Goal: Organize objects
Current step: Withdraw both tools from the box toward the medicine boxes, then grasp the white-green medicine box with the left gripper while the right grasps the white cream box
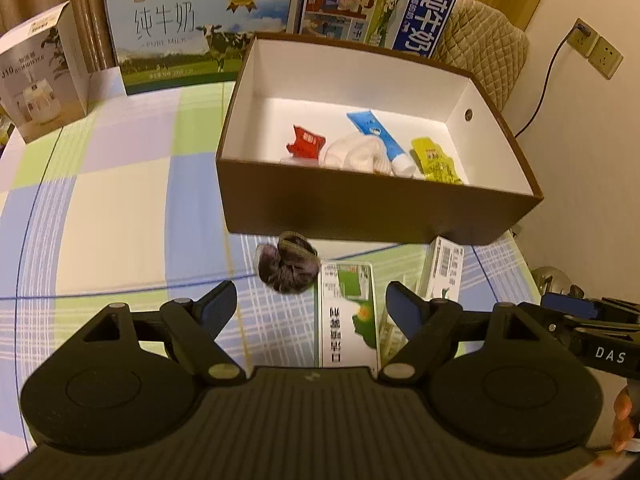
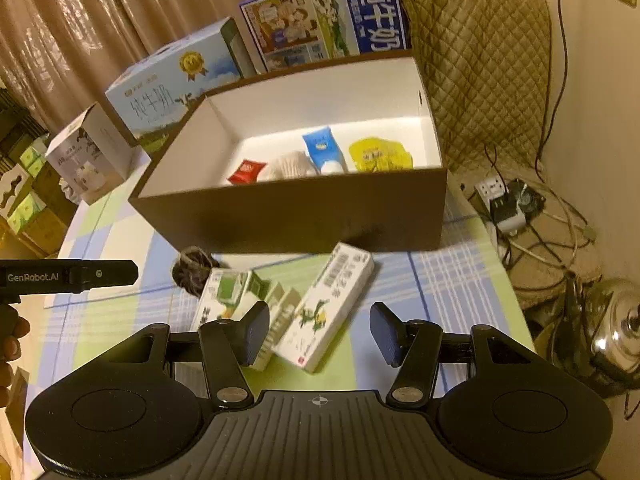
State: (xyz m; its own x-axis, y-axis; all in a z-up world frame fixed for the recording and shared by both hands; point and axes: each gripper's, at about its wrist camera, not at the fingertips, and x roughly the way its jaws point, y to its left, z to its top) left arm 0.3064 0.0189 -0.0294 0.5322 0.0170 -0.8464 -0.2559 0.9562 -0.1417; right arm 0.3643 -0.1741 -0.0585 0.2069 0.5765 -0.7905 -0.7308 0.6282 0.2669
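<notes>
A brown box [image 1: 360, 208] [image 2: 288, 220] with a white inside stands on the checked tablecloth. It holds a red packet [image 1: 306, 142], a white cloth [image 1: 360, 154], a blue tube [image 1: 380, 140] and a yellow packet [image 1: 436, 160]. In front of it lie a dark scrunchie [image 1: 288, 268] [image 2: 192, 270] and two white-green cartons [image 1: 348, 316] [image 2: 324, 304], one [image 2: 228, 300] partly under the other. My left gripper [image 1: 312, 308] hovers open above the scrunchie and the left carton. My right gripper [image 2: 320, 332] is open above the right carton, its pads clear of it.
Large milk cases [image 1: 192, 28] [image 1: 380, 8] and a white product box [image 1: 36, 76] stand behind and left of the brown box. A quilted chair [image 2: 480, 52] is at the back right. Past the table's right edge are a power strip with cables [image 2: 504, 200] and a metal kettle [image 2: 616, 332].
</notes>
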